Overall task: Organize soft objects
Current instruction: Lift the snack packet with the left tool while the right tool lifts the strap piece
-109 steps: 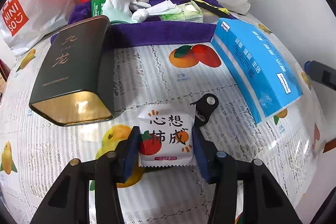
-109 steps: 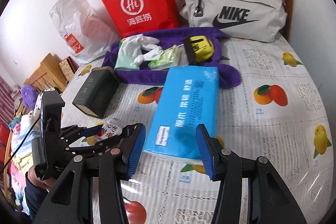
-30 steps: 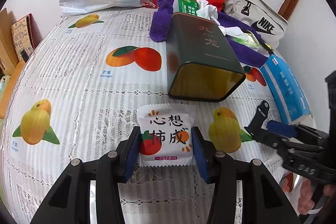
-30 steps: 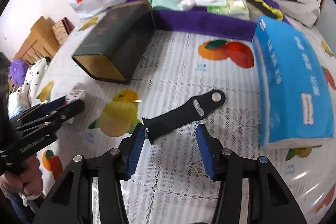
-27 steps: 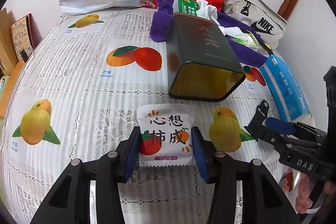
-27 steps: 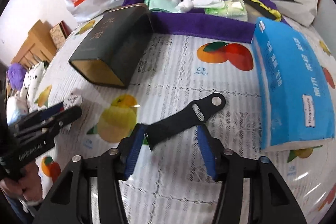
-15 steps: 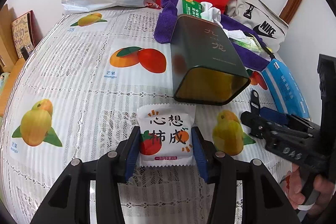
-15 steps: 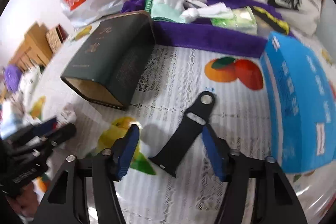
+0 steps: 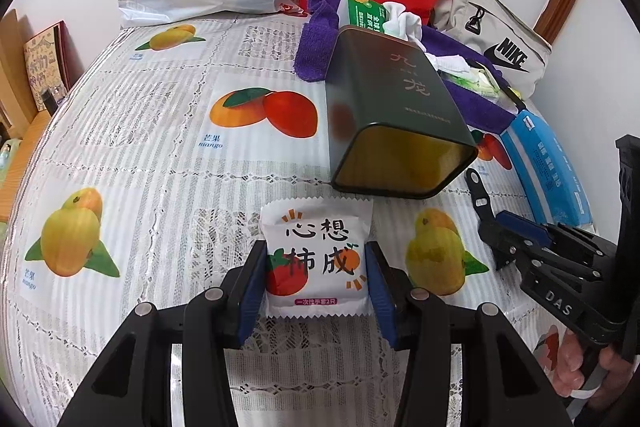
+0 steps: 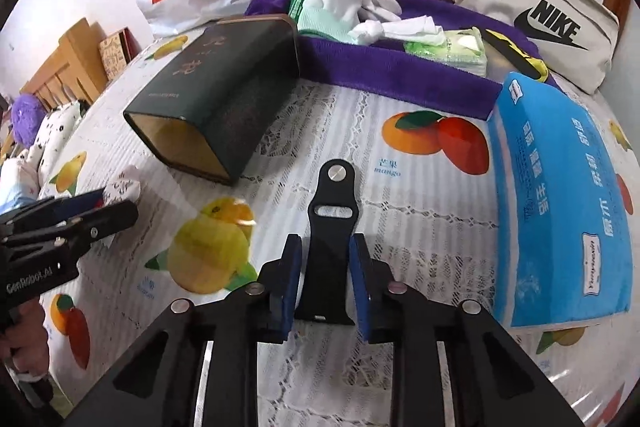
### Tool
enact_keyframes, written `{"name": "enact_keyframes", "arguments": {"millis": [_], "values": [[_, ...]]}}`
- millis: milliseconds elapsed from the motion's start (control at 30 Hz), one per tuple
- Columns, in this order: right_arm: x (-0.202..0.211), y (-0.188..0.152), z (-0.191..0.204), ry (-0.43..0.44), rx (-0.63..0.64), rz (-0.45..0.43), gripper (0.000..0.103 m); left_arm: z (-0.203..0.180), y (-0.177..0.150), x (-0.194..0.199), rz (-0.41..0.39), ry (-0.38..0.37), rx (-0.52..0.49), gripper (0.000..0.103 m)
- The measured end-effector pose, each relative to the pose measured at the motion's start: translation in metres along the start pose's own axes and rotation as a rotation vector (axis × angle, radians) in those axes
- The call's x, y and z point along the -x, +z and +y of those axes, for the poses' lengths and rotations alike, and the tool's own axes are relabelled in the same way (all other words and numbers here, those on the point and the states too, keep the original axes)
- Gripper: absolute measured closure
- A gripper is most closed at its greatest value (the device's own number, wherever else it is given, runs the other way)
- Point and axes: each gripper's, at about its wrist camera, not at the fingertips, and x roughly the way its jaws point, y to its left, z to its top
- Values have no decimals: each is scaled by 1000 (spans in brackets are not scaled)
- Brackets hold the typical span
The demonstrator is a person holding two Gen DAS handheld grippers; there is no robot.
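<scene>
Right tool (image 10: 324, 279) points steeply down at the desk (image 10: 400, 235), its blue pads closing on the near end of a black strap (image 10: 330, 227); the strap lies lengthwise between them, metal stud at the far end, so the closing pads should catch its narrow width. The gaps on both sides look slim, and firm contact cannot be confirmed. Left tool (image 9: 316, 283) sits clamped on a white sachet (image 9: 316, 259) printed with persimmons, pads pressing its two side edges, the packet upright and facing the camera, apparently kept off the fruit-print cloth to leave the left hand loaded while the right one picks. A dark green tin (image 9: 396, 119) lies on its side just beyond the sachet, open mouth toward both tools; likely the receptacle, though that is a guess. Behind it a purple towel (image 10: 400, 75) carries white gloves (image 10: 352, 3) and a green tissue pack (image 10: 448, 51), already gathered. A blue tissue package (image 10: 560, 211) rests at the right, near the strap but apart from it. Shopping bags and a grey pouch stand along the wall.
</scene>
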Motion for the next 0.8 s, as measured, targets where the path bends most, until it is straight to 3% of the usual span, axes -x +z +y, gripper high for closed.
{"name": "enact_keyframes", "arguments": {"millis": [400, 533, 800], "values": [[-1, 0, -2, 11, 27, -38, 81, -4, 0, 3, 10, 10, -2, 57], [2, 1, -11, 66, 6, -11, 82, -6, 0, 10, 1, 7, -1, 58], [34, 1, -20, 98, -2, -42, 83, -25, 9, 32, -35, 9, -32, 58]]}}
